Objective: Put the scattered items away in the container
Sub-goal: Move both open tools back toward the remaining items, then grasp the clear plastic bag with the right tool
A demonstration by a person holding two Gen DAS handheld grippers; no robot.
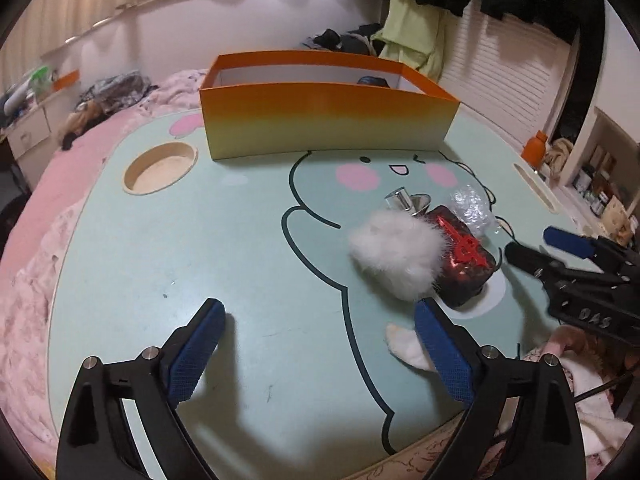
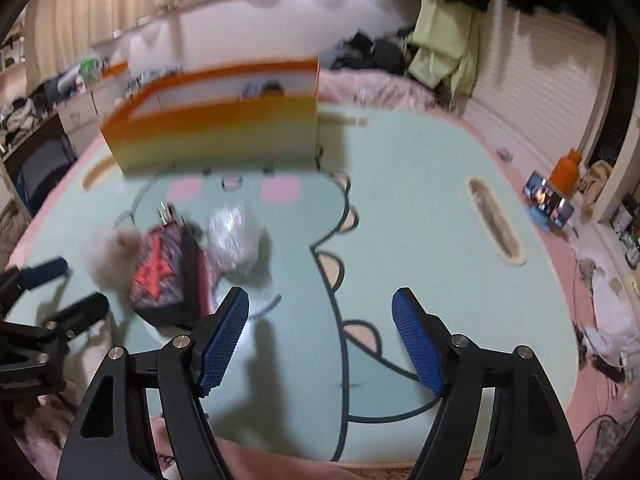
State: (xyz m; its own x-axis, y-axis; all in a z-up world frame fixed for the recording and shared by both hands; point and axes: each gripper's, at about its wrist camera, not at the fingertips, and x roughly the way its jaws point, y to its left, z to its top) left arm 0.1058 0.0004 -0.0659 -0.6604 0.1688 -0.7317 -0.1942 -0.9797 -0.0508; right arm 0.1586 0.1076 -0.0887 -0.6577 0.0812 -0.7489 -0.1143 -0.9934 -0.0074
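An orange-and-yellow open box [image 1: 320,120] stands at the far side of the pale green cartoon table [image 1: 200,260]; it also shows blurred in the right wrist view [image 2: 216,136]. A white fluffy pom-pom [image 1: 394,250], a dark red-patterned perfume bottle [image 1: 466,268] with a silver cap, and a crinkled clear plastic wrap [image 1: 472,208] lie together on the table's right. My left gripper [image 1: 320,320] is open and empty, just in front of the pom-pom. My right gripper [image 2: 320,312] is open and empty, to the right of the bottle [image 2: 164,276] and wrap [image 2: 234,240].
A round cup recess [image 1: 160,168] is sunk in the table's left. A slot handle [image 2: 494,224] is cut in its right side. An orange bottle [image 2: 566,172] and a phone [image 2: 548,204] stand beyond the right edge. Pink bedding surrounds the table.
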